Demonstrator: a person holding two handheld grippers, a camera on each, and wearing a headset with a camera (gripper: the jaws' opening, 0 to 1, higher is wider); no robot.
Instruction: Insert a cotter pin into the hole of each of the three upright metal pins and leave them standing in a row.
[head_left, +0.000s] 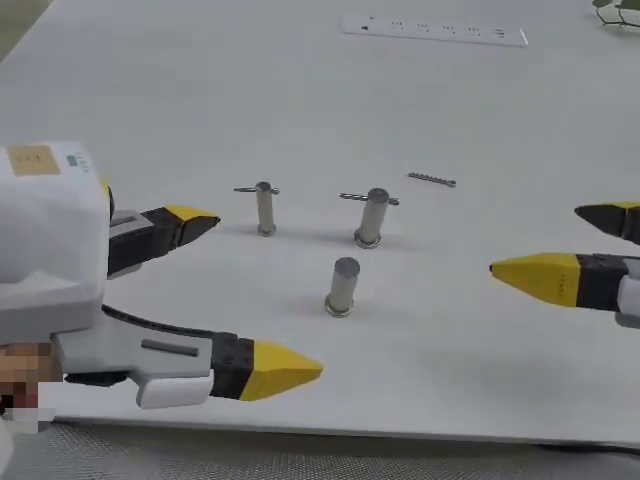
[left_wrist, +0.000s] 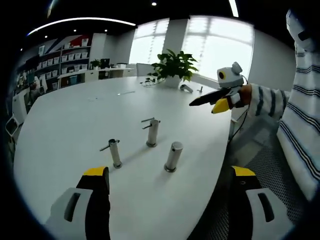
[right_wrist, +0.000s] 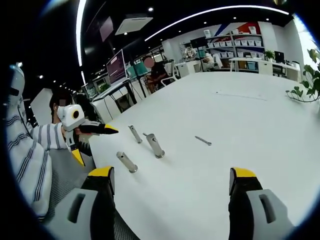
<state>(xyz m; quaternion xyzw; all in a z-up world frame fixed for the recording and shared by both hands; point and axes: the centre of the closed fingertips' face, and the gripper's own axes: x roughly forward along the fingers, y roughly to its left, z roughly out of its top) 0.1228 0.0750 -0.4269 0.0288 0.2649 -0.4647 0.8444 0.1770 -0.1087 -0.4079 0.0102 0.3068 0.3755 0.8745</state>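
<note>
Jaws spread wide on both my grippers, nothing held in either. My left gripper hangs over the near left part of the table, tips pointing right toward the pins. My right gripper comes in from the right, tips pointing left, well apart from every pin. Three pins stand upright between the two grippers. The back-left pin carries the left cotter through the hole near its top, and most of that cotter sticks out to the left. The back-right pin carries the right cotter the same way. The front pin stands nearer me, between the two back ones but out of their line, with no cotter in it. The loose cotter lies flat on the table just beyond and right of the back-right pin, not touching it. A power strip lies near the far edge. In my left gripper view, a hand in a striped sleeve holds the right gripper over the table's edge
</note>
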